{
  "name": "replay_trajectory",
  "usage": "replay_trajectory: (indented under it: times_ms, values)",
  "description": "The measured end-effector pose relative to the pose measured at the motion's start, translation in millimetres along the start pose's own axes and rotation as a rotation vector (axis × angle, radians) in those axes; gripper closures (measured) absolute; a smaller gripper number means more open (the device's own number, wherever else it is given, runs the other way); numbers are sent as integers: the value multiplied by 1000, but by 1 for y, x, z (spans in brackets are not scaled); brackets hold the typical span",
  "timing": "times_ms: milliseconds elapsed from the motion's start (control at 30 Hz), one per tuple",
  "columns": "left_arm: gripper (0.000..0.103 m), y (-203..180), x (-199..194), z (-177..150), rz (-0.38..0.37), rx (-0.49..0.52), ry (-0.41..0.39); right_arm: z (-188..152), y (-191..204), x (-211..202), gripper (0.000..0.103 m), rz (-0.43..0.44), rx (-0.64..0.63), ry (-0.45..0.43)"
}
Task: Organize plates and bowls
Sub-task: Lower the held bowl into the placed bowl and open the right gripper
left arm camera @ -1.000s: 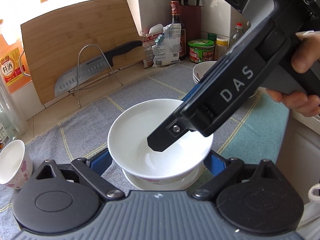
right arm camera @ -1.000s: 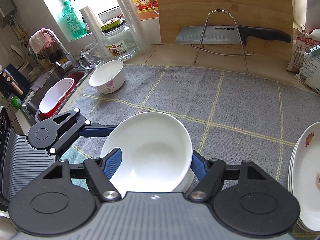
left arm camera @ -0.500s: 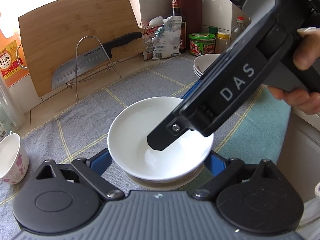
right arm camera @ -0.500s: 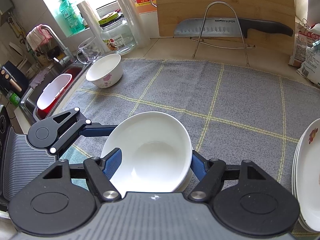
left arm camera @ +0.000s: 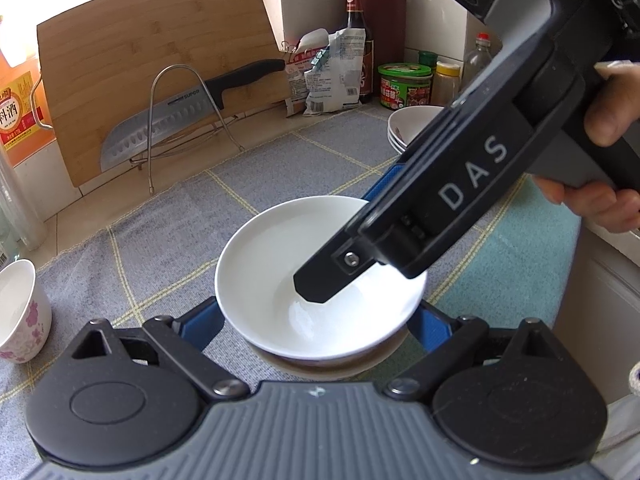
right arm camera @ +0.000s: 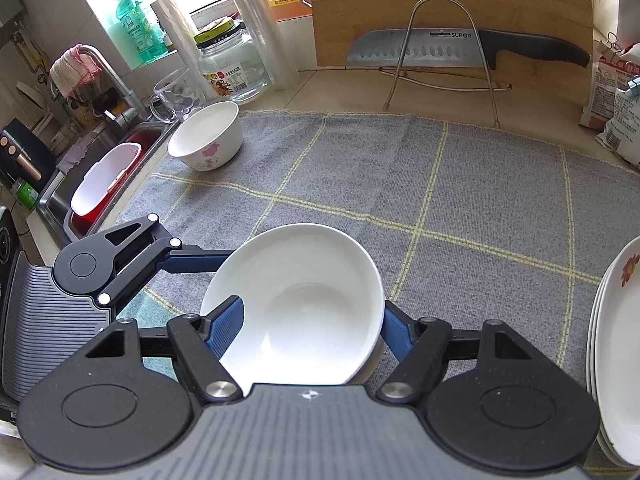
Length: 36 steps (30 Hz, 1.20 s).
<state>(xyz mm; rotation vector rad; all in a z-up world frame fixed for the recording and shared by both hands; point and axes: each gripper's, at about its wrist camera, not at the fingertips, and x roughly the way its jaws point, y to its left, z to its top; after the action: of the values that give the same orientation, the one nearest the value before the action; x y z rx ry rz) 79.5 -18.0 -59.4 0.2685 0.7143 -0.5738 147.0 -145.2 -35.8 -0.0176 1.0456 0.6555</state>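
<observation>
A plain white bowl (left arm camera: 280, 280) sits between both grippers above the grey checked cloth; it also shows in the right wrist view (right arm camera: 304, 304). A second rim (left arm camera: 320, 364) shows under it. My left gripper (left arm camera: 316, 320) is open, its blue pads on either side of the bowl's base. My right gripper (right arm camera: 308, 332) is shut on the bowl's rim, one finger inside the bowl (left arm camera: 320, 284) and one outside. A flowered bowl (right arm camera: 208, 136) stands at the cloth's far left. A stack of flowered plates (right arm camera: 616, 344) lies at the right.
A cutting board (right arm camera: 448, 4) and a knife (right arm camera: 460, 50) on a wire rack stand at the back. Jars, bottles and snack bags (left arm camera: 332, 72) line the wall. A sink (right arm camera: 104, 176) with a red tub lies left of the cloth. A hand (left arm camera: 600, 160) holds the right gripper.
The view of both grippers and the white bowl has shifted slightly against the background. The grips on the bowl look the same.
</observation>
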Motion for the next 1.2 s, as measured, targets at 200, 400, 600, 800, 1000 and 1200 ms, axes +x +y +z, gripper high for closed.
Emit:
replay_trajectory:
  times_ms: [200, 400, 600, 800, 1000, 1200]
  values:
    - [6, 1, 0, 0, -7, -1, 2, 0, -1, 1, 25, -1, 1, 3]
    - [6, 2, 1, 0, -15, -2, 3, 0, -2, 1, 25, -1, 3, 3]
    - [7, 3, 2, 1, -18, -4, 4, 0, -2, 1, 25, -1, 4, 2]
    - [6, 4, 3, 0, -28, -10, 8, 0, -2, 1, 24, 1, 3, 3]
    - [4, 3, 2, -2, -34, -1, 10, 1, 1, 1, 9, 16, -11, -8]
    - [4, 6, -9, -4, -40, 4, 5, 4, 6, -4, 5, -1, -40, -34]
